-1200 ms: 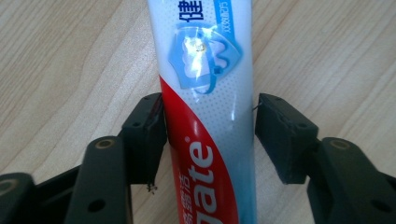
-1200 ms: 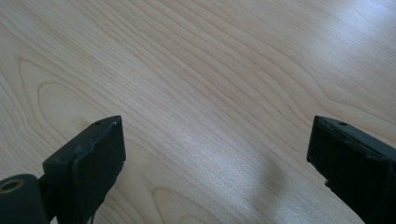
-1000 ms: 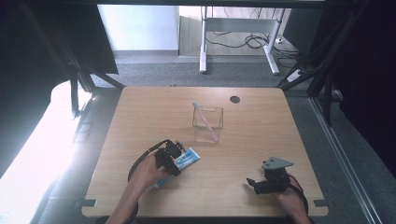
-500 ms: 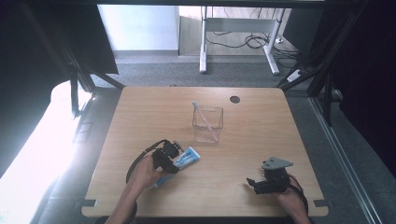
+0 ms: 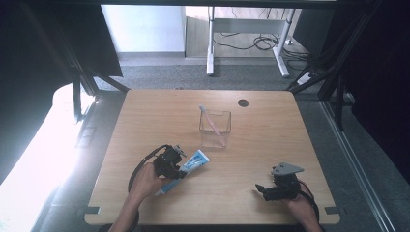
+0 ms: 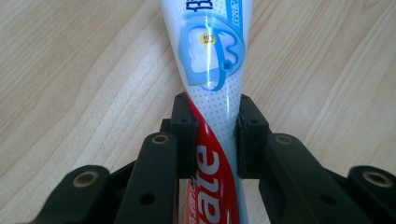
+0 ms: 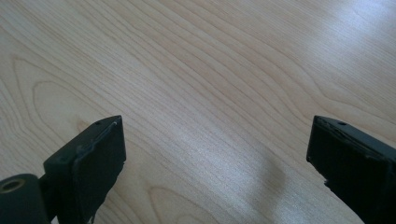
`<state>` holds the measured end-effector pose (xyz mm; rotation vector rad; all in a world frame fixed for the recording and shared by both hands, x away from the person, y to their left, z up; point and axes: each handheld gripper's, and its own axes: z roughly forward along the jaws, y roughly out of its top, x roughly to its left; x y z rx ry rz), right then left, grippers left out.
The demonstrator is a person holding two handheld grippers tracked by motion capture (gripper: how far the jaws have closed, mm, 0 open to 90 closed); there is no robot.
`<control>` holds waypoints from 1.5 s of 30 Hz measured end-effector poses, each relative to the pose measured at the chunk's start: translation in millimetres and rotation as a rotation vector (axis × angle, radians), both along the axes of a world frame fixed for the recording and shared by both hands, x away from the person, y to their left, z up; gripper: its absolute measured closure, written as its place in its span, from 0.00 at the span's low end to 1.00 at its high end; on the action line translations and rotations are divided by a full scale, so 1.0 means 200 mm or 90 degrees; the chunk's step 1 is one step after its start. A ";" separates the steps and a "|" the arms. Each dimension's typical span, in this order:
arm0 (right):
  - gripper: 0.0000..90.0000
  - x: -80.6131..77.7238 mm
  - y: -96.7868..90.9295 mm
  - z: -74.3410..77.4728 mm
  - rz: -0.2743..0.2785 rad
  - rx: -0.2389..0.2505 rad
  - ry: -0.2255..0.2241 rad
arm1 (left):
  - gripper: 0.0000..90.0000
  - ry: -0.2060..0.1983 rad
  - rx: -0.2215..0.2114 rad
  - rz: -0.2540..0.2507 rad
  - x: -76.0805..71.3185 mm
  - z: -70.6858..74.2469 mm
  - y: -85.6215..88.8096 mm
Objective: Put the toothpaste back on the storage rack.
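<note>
So the left tool (image 5: pixel 175 159) has just been closing its jaws, and its pads now pinch the toothpaste tube (image 5: pixel 189 165) crosswise. The tube lies flat on the counter (image 5: pixel 270 140), long axis slanting up-right toward the clear cup (image 5: pixel 215 128) with the toothbrush (image 5: pixel 212 124) in it. Over at the right, the right tool (image 5: pixel 263 189) sits wide and idle, farther off.

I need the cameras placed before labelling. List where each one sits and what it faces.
High view: above the person's side, facing forward and down on the table; forearms, both hand-held grippers.
Left gripper view: on the left hand-held gripper, along jaws closing on the toothpaste.
Right gripper view: on the right hand-held gripper, over bare wood; jaws apart.
Shared: toothpaste, high and left.
</note>
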<state>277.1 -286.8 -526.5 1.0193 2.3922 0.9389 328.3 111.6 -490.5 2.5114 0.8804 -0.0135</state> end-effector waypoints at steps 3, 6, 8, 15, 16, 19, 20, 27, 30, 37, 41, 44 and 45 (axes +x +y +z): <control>0.05 0.00 0.00 0.00 -0.001 -0.001 0.001 | 0.81 -0.014 -0.025 0.001 0.00 0.04 0.01; 0.05 0.00 0.00 0.00 -0.001 0.000 -0.001 | 0.81 -0.024 -0.051 0.005 -0.01 0.07 0.02; 0.05 0.00 0.00 0.00 -0.001 0.001 -0.001 | 0.81 -0.029 -0.059 0.006 -0.01 0.08 0.03; 0.05 0.01 0.00 -0.01 0.000 -0.003 -0.002 | 0.81 -0.073 -0.112 0.014 -0.03 0.18 0.05; 0.05 0.01 0.00 -0.01 -0.001 -0.001 0.000 | 0.81 -0.080 -0.127 0.022 -0.04 0.21 0.05; 0.05 0.01 -0.01 -0.01 -0.002 0.000 0.000 | 0.81 -0.087 -0.138 0.023 -0.04 0.23 0.05; 0.05 0.01 -0.01 -0.01 -0.002 0.000 0.000 | 0.81 -0.092 -0.142 0.025 -0.04 0.24 0.05; 0.05 0.01 -0.01 -0.01 -0.004 0.002 0.000 | 0.81 -0.122 -0.161 0.034 -0.02 0.29 0.04; 0.05 0.01 -0.01 -0.01 -0.004 0.003 0.000 | 0.81 -0.136 -0.168 0.040 0.00 0.32 0.03; 0.05 0.01 -0.01 -0.01 -0.005 0.003 0.001 | 0.81 -0.151 -0.188 0.048 0.04 0.36 0.02; 0.05 0.00 0.00 -0.01 -0.002 0.005 0.002 | 0.81 -0.165 -0.196 0.055 0.07 0.39 0.01; 0.05 0.01 -0.01 -0.01 -0.001 0.005 0.004 | 0.81 -0.177 -0.201 0.060 0.10 0.42 0.01; 0.05 0.01 -0.01 -0.01 -0.001 0.005 0.003 | 0.81 -0.180 -0.203 0.061 0.11 0.42 0.00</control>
